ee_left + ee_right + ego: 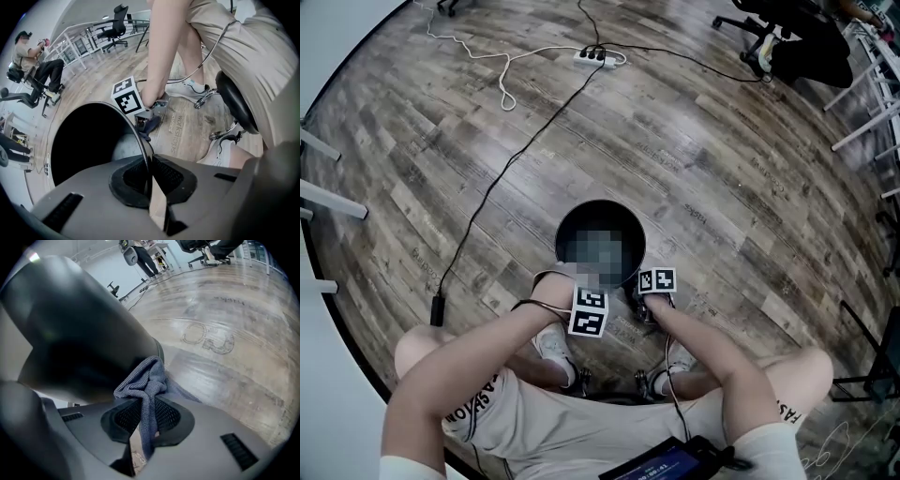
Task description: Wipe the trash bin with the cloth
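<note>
My left gripper [149, 176] is clamped on the trash bin's [137, 133] rim at seven o'clock, I judge to steady it. My right gripper [147, 420] pinches the cloth [146, 378] by the outer wall at five o'clock, placed for wiping.

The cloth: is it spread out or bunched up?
Bunched up: the cloth is gathered in folds, pinched in the right tool.

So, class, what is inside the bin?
Only dark inner wall and a pale grey patch low down show inside the bin; the near rim and left hand-held gripper cover the rest.
</note>
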Tool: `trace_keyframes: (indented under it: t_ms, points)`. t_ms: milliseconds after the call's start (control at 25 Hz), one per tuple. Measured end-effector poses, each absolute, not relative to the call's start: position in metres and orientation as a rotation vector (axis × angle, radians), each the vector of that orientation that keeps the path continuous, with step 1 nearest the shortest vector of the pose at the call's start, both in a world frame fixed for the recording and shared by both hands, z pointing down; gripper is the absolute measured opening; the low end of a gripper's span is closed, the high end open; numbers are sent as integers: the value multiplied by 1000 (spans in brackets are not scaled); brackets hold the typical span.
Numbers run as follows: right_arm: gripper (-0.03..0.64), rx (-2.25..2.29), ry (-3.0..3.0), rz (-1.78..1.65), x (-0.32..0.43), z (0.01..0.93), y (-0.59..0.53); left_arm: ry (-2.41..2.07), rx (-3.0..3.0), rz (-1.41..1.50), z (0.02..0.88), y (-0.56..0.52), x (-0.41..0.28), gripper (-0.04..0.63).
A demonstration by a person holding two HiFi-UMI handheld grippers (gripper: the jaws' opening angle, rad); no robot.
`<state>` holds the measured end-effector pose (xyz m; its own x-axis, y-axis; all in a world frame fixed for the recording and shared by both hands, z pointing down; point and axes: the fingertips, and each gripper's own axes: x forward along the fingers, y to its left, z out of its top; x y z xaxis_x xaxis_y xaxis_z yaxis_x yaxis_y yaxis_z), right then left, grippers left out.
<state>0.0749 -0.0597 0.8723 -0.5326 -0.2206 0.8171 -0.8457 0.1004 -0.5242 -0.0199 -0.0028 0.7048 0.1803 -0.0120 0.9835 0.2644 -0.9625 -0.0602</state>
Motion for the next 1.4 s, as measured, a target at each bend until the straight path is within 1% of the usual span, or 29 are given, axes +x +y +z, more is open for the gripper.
trace_keyframes:
  t_ms: [200,400,480,560,640,800,840,920,1000,1200,1400]
  points:
    - [60,1053,-1819,1538,77,886,-55,-244,-2233,-1877,706,-1,-20,28]
    - [60,1045,-1783,1466,89,854,-52,-286,-2214,-1863,704,0,-21,29]
    - [61,1017,-1794,1452,91,830,-51,-343,-2080,-1853,706,-1,-28,50]
    - [61,991,-1818,1425,94,802,-51,-407,-1949,-1856,709,-3,-39,97]
    - [61,983,-1841,1408,98,775,-51,-455,-1888,-1867,709,-5,-49,110]
    - [61,993,-1878,1447,101,722,-39,-453,-1798,-1882,716,-9,-64,109]
    - [60,995,-1891,1466,99,709,-38,-440,-1796,-1886,718,-13,-67,100]
    - [61,993,-1923,1505,90,684,-39,-421,-1811,-1895,719,-20,-71,50]
    - [61,977,-1943,1538,81,667,-35,-419,-1822,-1914,719,-18,-71,40]
    - [61,997,-1940,1585,69,646,-18,-403,-1894,-1955,720,-1,-56,38]
    - [61,997,-1944,1521,67,641,-19,-331,-1958,-1958,715,9,-35,29]
